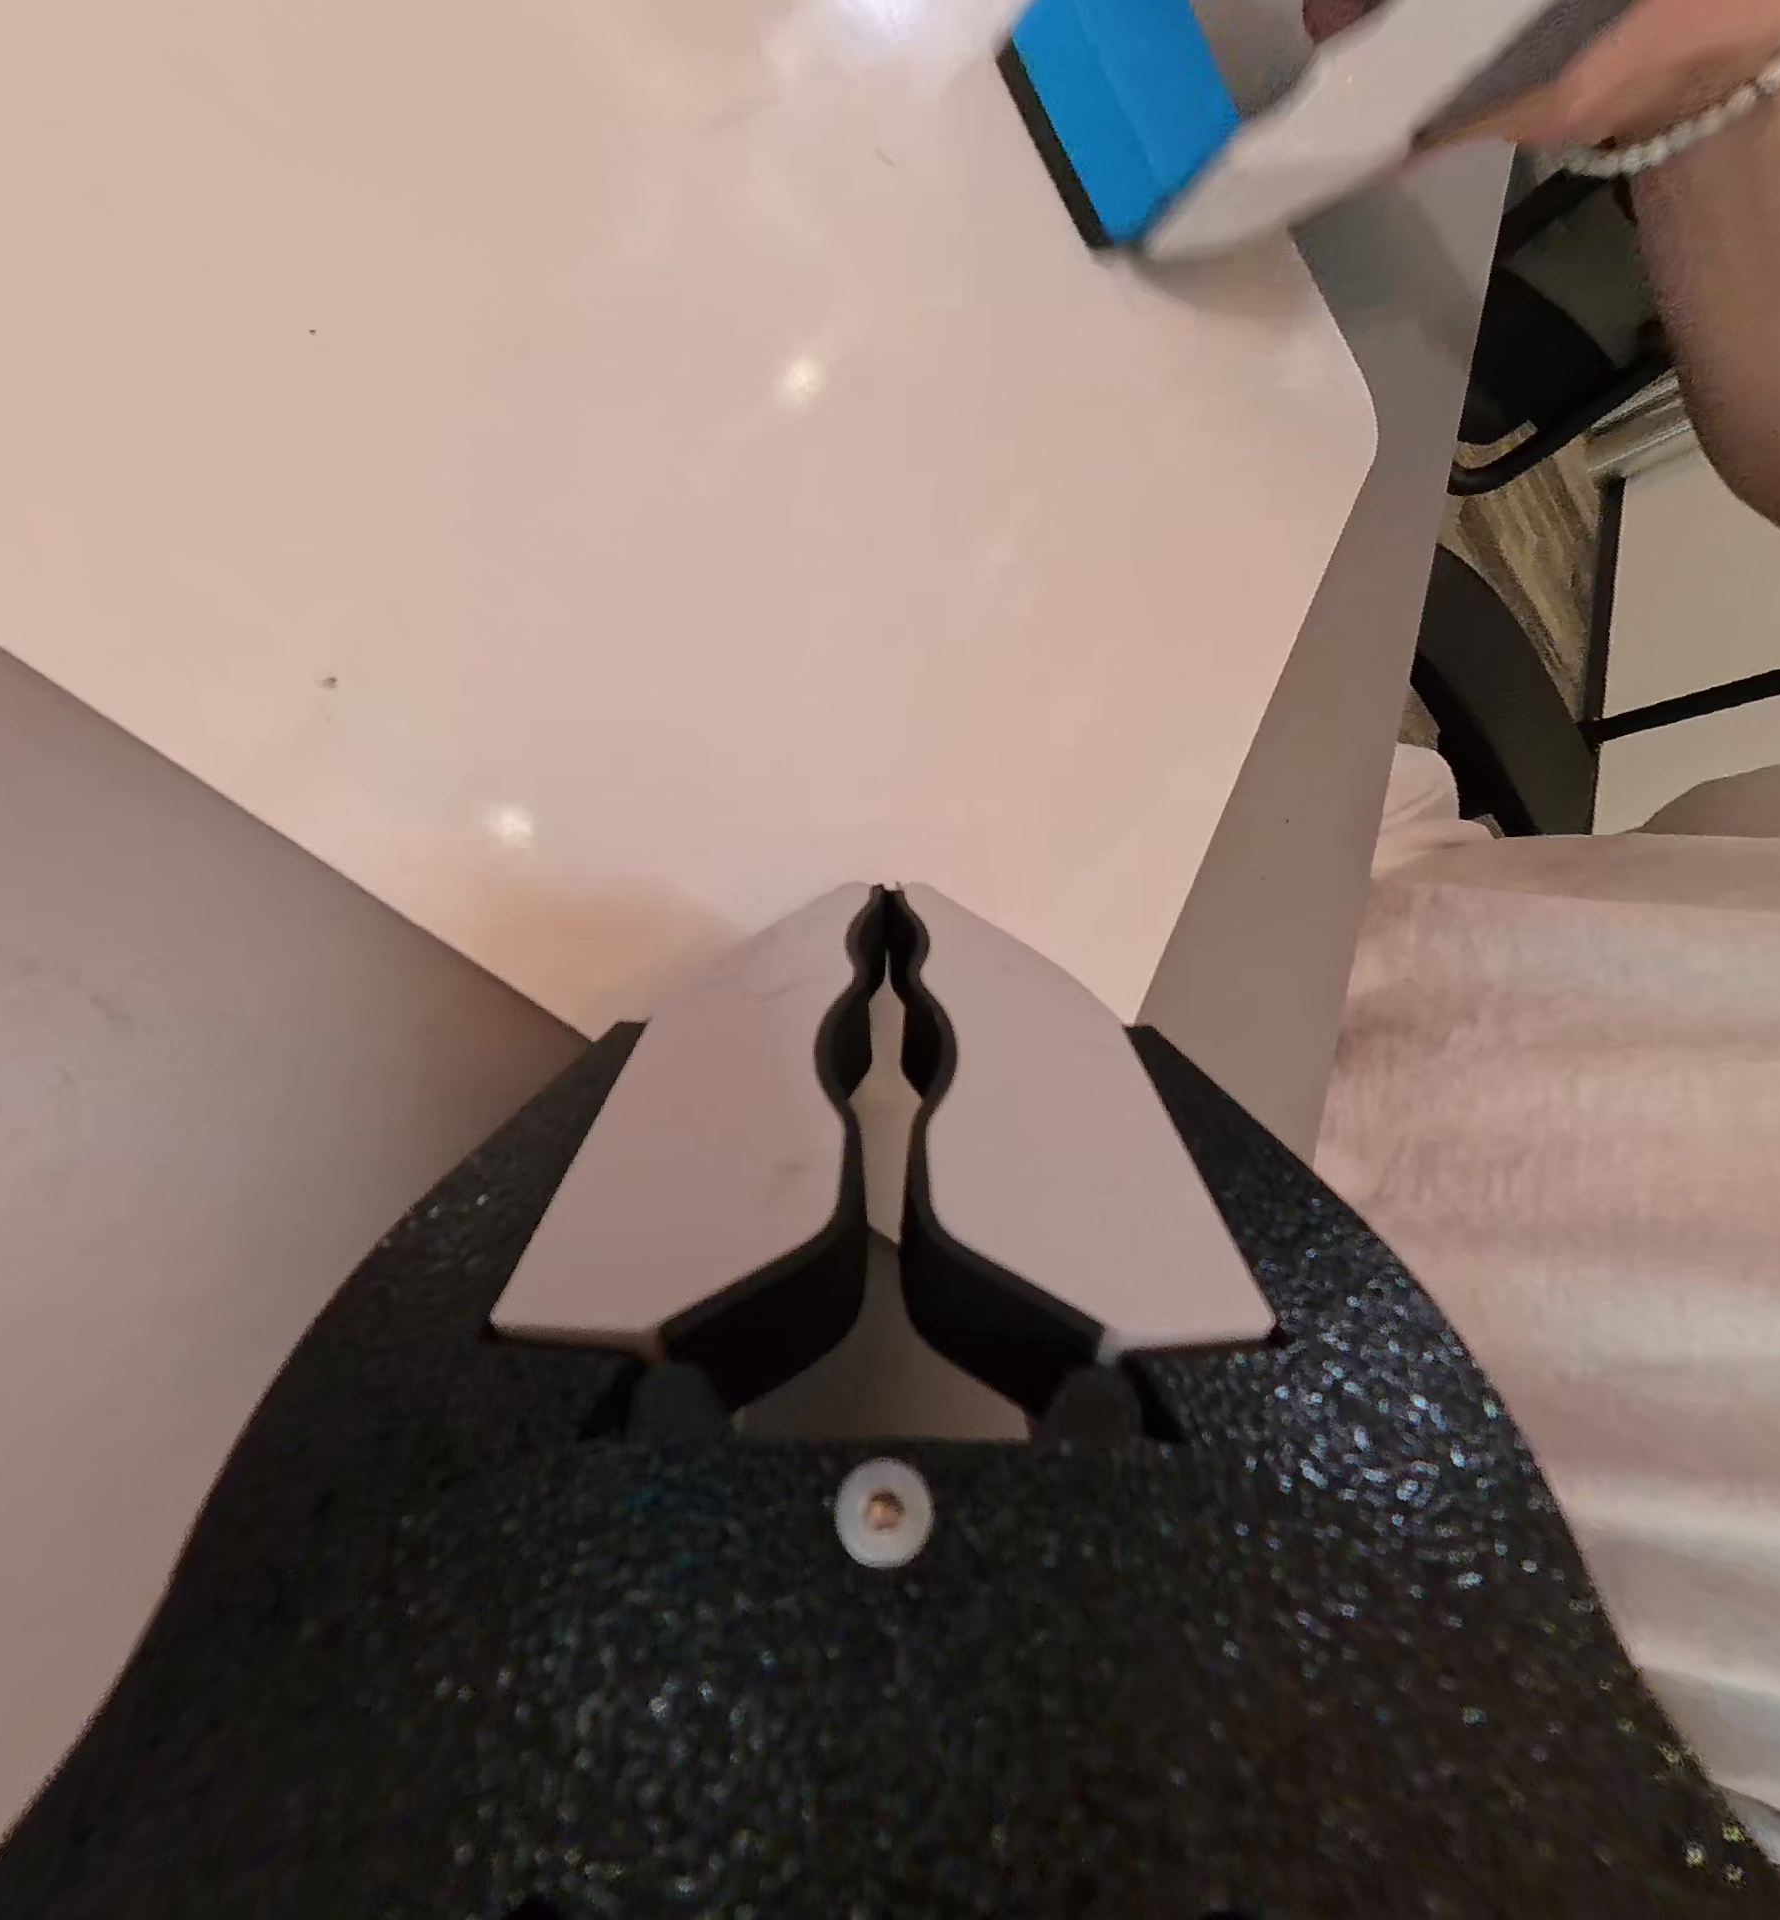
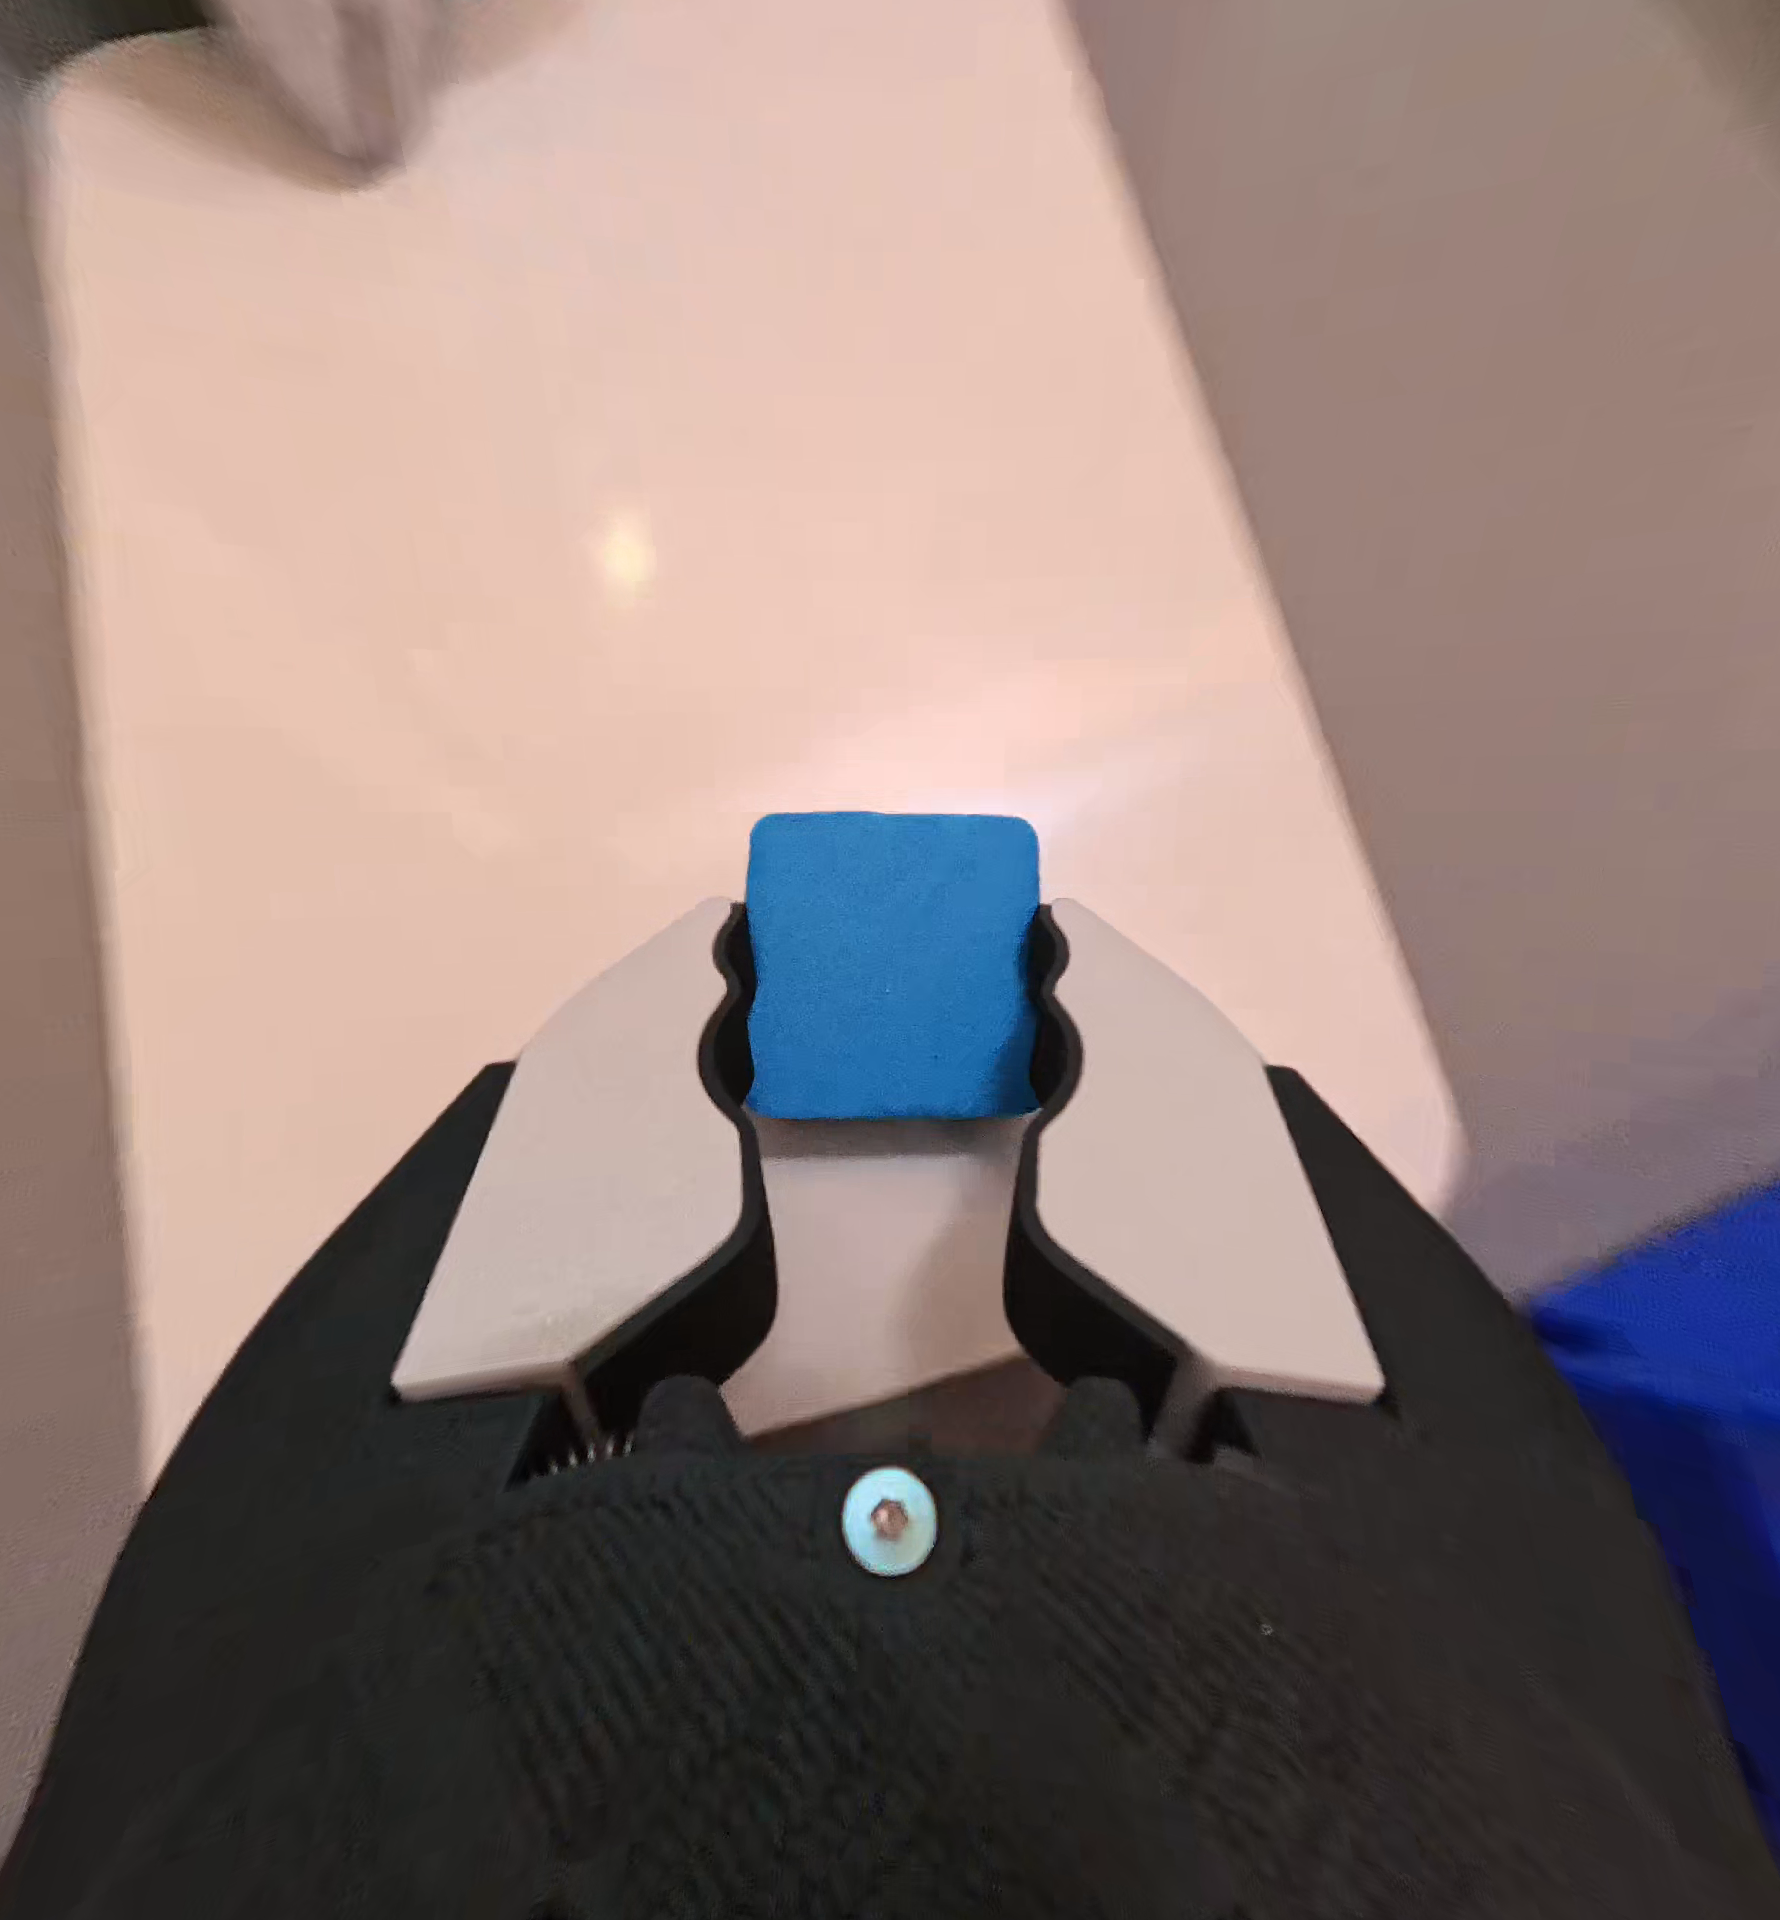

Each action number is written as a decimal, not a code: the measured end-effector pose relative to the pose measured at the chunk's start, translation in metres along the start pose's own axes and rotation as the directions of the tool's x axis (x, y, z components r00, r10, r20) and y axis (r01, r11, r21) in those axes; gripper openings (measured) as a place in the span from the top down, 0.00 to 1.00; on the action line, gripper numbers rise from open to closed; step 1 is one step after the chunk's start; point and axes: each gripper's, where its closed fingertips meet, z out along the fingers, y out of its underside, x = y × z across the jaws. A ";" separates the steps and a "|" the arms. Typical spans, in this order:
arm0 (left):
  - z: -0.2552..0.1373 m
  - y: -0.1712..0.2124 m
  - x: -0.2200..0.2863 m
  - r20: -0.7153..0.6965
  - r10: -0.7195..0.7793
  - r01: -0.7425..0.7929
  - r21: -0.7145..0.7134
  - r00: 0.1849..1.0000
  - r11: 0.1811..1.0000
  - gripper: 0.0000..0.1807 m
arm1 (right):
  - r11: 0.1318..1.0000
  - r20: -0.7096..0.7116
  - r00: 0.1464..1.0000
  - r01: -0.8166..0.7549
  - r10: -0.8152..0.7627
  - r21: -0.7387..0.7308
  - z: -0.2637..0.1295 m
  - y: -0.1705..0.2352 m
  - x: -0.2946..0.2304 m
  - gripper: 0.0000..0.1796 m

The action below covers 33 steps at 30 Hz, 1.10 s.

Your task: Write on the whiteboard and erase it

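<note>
The whiteboard [image 1: 574,499] lies flat on a pale grey counter [image 1: 117,1195], a glossy white sheet with a rounded corner at its right side in the left wrist view. Its surface shows soft reflections of lamps and a few tiny dark specks; no marks of writing can be made out on the parts in view. In the right wrist view the whiteboard [image 2: 553,520] fills most of the picture, with bare counter [image 2: 1488,416] to its right and along its left edge.

The blue eraser [image 2: 891,971], a foam block with a dark layer on one face, is clamped between the fingers of the right hand-held gripper [image 2: 891,987]. It is held over the near part of the board; whether it touches the surface cannot be told. From the left wrist view the eraser [image 1: 1125,114] appears at the far right, over the board's right edge, with a hand [image 1: 1686,94] wearing a bracelet behind it.

The left hand-held gripper [image 1: 886,904] has its tips pressed together with nothing between them, at the near edge of the board.

At the right of the left wrist view are a pale sleeve [image 1: 1592,1195], black chair parts [image 1: 1488,686] and a strip of floor beyond the counter's edge. A blurred, deep blue thing [image 2: 1717,1403] sits at the right edge of the right wrist view; it cannot be identified.
</note>
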 end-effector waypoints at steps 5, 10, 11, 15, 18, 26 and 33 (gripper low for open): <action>0.000 0.000 -0.001 0.015 0.001 -0.001 0.010 1.000 1.000 1.00 | 0.997 0.053 0.997 0.064 -0.063 -0.031 0.005 -0.005 -0.016 0.71; 0.000 -0.001 -0.001 0.007 -0.008 0.008 0.011 1.000 1.000 1.00 | 0.994 0.106 0.990 -0.096 0.091 0.043 0.011 -0.015 -0.005 0.71; 0.000 -0.001 -0.001 0.008 -0.010 0.010 0.012 1.000 1.000 1.00 | 0.995 0.198 0.978 -0.079 0.066 0.058 0.014 -0.021 -0.028 0.71; 0.000 -0.001 -0.001 0.031 0.012 -0.012 0.015 0.999 1.000 1.00 | 0.995 0.070 0.993 0.096 -0.094 -0.027 0.023 -0.023 -0.021 0.71; 0.001 -0.001 -0.001 0.016 0.001 -0.001 0.011 1.000 1.000 1.00 | 0.998 0.021 0.998 -0.053 0.052 0.036 0.033 -0.034 0.008 0.71; 0.000 0.000 -0.001 0.012 -0.003 0.002 0.007 1.000 1.000 1.00 | 0.991 0.047 0.993 -0.111 0.108 0.078 0.051 -0.054 0.016 0.71; 0.000 -0.001 -0.001 0.013 -0.006 0.006 0.008 1.000 1.000 1.00 | 0.995 0.050 0.994 -0.100 0.099 0.022 0.047 -0.049 0.026 0.71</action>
